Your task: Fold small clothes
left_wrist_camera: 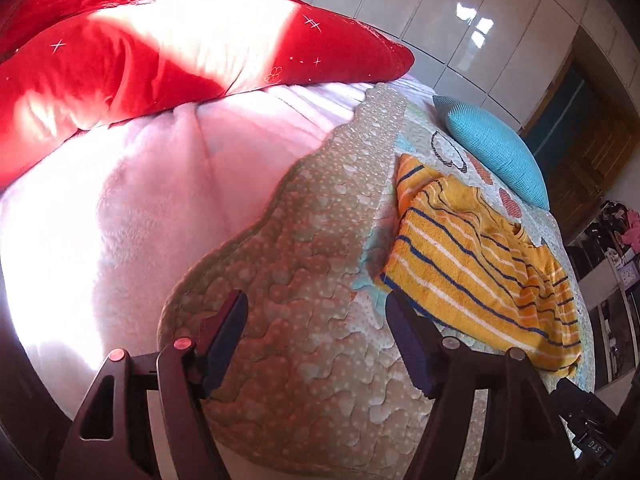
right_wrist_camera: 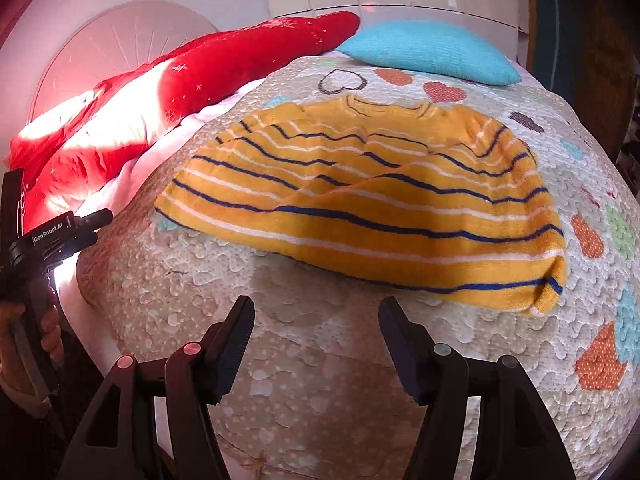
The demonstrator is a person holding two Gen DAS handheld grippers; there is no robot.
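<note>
A small yellow striped sweater (right_wrist_camera: 360,196) lies spread on a heart-patterned quilt (right_wrist_camera: 304,360) on a bed, its long side running left to right, collar at the far edge. The right gripper (right_wrist_camera: 316,316) hovers just short of its near hem, jaws released and empty. The left gripper (left_wrist_camera: 316,312), likewise released, sits off the sweater's left end.

Fuzzy terry-like knit on the striped yellow shirt (right_wrist_camera: 360,196); puckered, stitched cloth on the quilt (right_wrist_camera: 320,360); plush red velvet pillow (left_wrist_camera: 132,60) (sun-glared); ribbed matt turquoise cushion (right_wrist_camera: 432,52); glossy wardrobe panels (left_wrist_camera: 460,20); matt black plastic tongs (right_wrist_camera: 316,344).
</note>
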